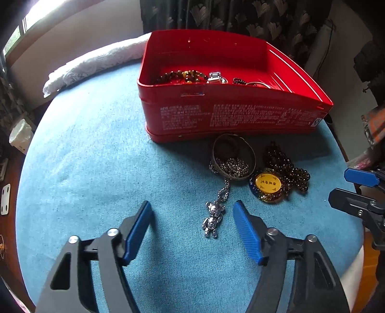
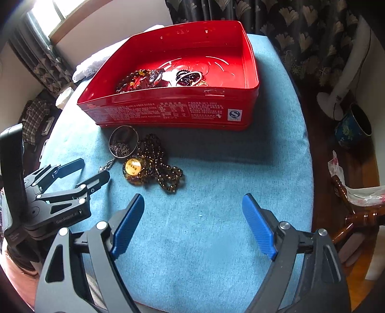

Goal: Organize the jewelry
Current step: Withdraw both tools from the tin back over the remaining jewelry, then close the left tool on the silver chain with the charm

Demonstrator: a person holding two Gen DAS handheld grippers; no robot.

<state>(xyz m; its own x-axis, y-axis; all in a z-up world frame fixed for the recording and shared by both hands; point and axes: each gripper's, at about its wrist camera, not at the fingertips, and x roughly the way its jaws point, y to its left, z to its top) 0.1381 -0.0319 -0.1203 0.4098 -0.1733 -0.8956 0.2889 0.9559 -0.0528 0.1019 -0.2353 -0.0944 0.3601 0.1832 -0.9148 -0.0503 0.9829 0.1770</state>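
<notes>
A red tin box (image 1: 231,115) (image 2: 168,113) stands on the blue cloth and holds several bead bracelets and a watch (image 1: 192,76) (image 2: 158,77). In front of it lie a silver bangle (image 1: 233,156) (image 2: 124,142), a silver chain with a bear pendant (image 1: 213,218), and a dark bead necklace with a yellow medallion (image 1: 268,184) (image 2: 132,167). My left gripper (image 1: 192,211) is open, and the bear pendant lies between its fingers. It also shows in the right wrist view (image 2: 95,169). My right gripper (image 2: 192,202) is open and empty over bare cloth, right of the necklace.
The round table has a blue cloth (image 1: 96,149) (image 2: 240,168). A white towel (image 1: 96,62) lies behind the box at the far left edge. A dark patterned curtain (image 1: 240,19) hangs behind. A blue pot (image 2: 351,127) and a fan base (image 2: 332,103) stand on the floor at right.
</notes>
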